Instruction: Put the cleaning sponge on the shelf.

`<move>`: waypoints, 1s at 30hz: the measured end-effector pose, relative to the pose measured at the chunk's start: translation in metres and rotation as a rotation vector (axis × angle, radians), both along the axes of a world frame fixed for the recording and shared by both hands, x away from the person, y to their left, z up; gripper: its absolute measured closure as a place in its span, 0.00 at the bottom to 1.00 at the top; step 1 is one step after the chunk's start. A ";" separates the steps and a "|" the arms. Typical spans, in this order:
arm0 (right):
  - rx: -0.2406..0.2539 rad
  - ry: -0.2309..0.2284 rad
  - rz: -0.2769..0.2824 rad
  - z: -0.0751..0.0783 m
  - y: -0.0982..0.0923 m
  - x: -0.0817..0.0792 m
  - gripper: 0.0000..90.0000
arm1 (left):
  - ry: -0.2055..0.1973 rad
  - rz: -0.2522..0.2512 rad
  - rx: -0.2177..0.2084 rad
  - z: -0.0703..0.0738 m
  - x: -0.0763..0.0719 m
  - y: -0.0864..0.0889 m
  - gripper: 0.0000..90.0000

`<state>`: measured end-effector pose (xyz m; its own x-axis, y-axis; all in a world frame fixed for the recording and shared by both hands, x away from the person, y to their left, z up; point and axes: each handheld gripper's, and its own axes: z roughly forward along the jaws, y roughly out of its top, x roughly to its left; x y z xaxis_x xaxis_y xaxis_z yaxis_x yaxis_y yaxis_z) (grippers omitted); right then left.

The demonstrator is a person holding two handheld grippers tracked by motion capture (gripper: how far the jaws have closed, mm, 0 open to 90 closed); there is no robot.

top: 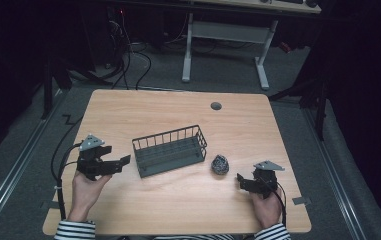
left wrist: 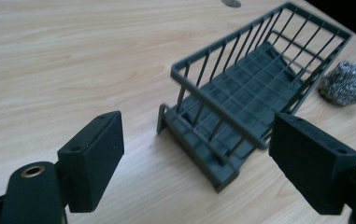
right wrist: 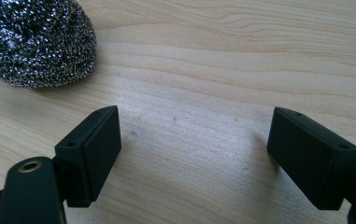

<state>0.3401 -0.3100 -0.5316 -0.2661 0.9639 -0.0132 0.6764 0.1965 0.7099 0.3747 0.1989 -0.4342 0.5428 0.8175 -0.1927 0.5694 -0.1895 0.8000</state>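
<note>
Near the front edge of the worktop (top: pixel 178 205) we held both grippers low and empty, so we judged the work to be at its very start: an approach, with nothing yet taken up. Our right gripper (right wrist: pixel 192 154) had its fingers (right wrist: pixel 98 149) spread wide over bare wood, closed on nothing, and the steel wool scourer (right wrist: pixel 33 39) lay just ahead of them and off to one side. From above, that scourer (top: pixel 220 164) sat a little right of the middle of the worktop, just beside the right end of the dark wire basket (top: pixel 170 150) and apart from it. Our left gripper (left wrist: pixel 194 154) was likewise wide open and held nothing; it pointed at the near end of the basket (left wrist: pixel 241 107), which stood upright and empty on the wood.

The next move, as we read it, called for swinging the right gripper toward the scourer until the ball sat between the fingers, then closing gently, since the springy wire would squash. Lifting it over the basket's rail would follow, with the left gripper perhaps steadying the basket.

Little stood in the way. A round cable grommet (top: pixel 216 105) sat toward the back edge, well apart from everything. The basket's raised wire side was the one obstacle to clear.
</note>
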 end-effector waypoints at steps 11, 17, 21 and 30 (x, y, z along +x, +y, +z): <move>0.000 0.000 0.000 0.000 0.000 0.000 0.20 | 0.048 -0.005 0.050 0.004 0.026 -0.023 0.20; 0.000 0.000 0.001 0.000 0.000 0.000 0.20 | 0.066 -0.005 0.069 0.001 0.037 -0.033 0.20; 0.000 0.000 0.001 0.000 0.000 0.000 0.20 | 0.076 0.003 0.086 -0.002 0.043 -0.037 0.20; 0.000 -0.001 0.002 0.000 0.000 0.000 0.20 | 0.098 0.018 0.112 -0.012 0.053 -0.043 0.24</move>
<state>0.3400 -0.3100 -0.5315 -0.2677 0.9634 -0.0131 0.6756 0.1974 0.7103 0.4273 0.1560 -0.4458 0.5108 0.8463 -0.1511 0.6478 -0.2633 0.7149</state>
